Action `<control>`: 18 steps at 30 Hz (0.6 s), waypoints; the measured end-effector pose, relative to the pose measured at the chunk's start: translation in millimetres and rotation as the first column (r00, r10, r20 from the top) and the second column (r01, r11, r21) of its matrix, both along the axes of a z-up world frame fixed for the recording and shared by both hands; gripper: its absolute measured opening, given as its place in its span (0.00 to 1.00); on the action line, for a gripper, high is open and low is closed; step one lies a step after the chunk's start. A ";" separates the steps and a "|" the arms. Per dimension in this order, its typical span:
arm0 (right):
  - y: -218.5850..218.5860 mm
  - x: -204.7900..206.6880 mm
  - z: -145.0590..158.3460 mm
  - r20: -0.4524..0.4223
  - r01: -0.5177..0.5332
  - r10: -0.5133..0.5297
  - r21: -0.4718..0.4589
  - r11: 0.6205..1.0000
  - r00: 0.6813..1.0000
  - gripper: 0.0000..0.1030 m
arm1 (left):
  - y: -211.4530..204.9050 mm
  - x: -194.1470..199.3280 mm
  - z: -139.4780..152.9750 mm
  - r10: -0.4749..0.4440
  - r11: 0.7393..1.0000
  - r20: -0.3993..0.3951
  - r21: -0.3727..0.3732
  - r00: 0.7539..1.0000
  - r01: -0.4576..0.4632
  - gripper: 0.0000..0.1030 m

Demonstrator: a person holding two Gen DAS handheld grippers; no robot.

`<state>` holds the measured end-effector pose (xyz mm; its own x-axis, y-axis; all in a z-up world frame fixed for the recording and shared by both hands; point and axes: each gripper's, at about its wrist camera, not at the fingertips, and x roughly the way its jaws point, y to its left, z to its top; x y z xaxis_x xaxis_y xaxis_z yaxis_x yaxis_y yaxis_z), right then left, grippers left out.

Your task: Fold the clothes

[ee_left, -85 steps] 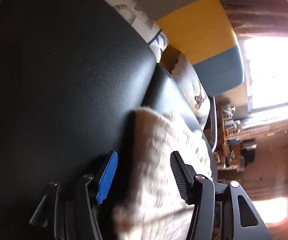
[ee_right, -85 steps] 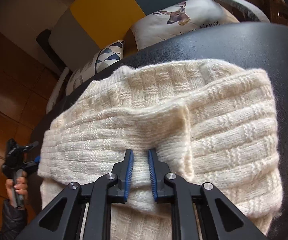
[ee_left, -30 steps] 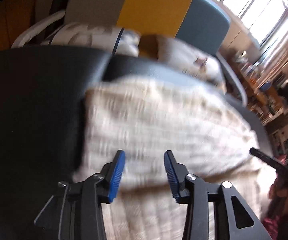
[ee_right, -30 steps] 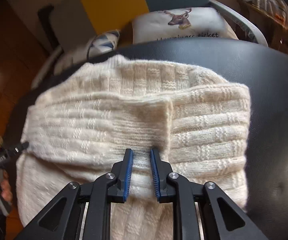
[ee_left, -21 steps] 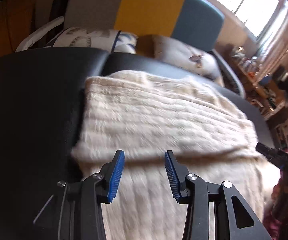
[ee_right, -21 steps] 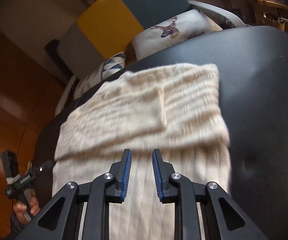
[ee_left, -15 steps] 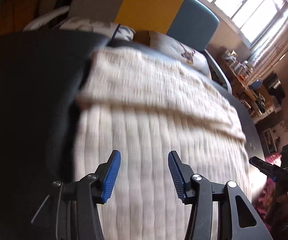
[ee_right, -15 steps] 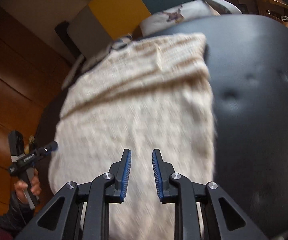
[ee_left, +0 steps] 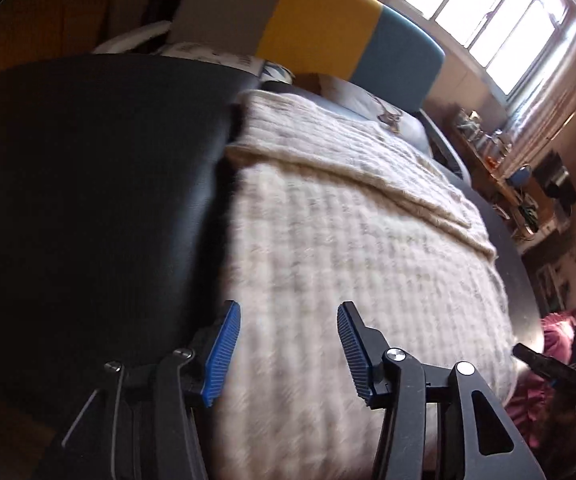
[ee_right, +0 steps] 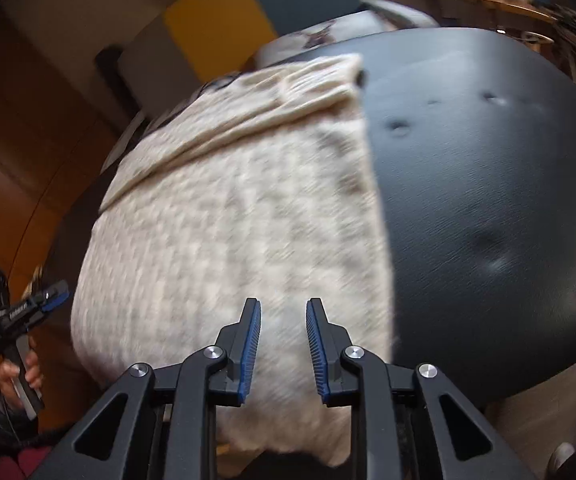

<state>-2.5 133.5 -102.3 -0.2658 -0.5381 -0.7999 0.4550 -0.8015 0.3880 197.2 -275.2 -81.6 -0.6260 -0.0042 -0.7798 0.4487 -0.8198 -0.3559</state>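
L gripper (ee_left: 288, 350) wide apart, R gripper (ee_right: 282, 346) narrower, both empty, over 1 cream knit sweater (ee_left: 348, 240) on black leather seat (ee_right: 488, 160).

Behind a black padded surface (ee_left: 88, 184) stands a chair (ee_left: 320, 36) with grey, yellow and blue back panels and printed cushions (ee_left: 372, 100), with wood panelling (ee_right: 20, 128) on one side and a bright, curtained window (ee_left: 484, 16) above a cluttered shelf (ee_left: 500, 160) on the other.
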 end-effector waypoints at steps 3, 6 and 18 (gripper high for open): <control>-8.2 10.6 -9.2 0.006 -0.023 0.023 0.028 0.999 1.000 0.23 | 2.2 27.8 -5.5 0.006 1.000 0.009 0.029 1.000 -0.006 0.55; -1.2 9.2 -10.4 0.029 -0.002 0.002 -0.019 1.000 1.000 0.23 | 7.8 48.9 -15.9 0.000 0.999 0.026 0.048 1.000 -0.001 0.55; 92.6 -4.5 -18.9 0.223 0.179 -0.119 -0.272 0.945 0.968 0.26 | 20.4 72.4 -40.3 -0.069 0.982 0.015 0.176 0.997 0.065 0.54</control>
<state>-7.0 226.1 -121.2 -0.2104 -0.7200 -0.6613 0.2277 -0.6939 0.6831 269.5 -254.8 -121.9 -0.6037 0.1750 -0.7778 0.4035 -0.7743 -0.4874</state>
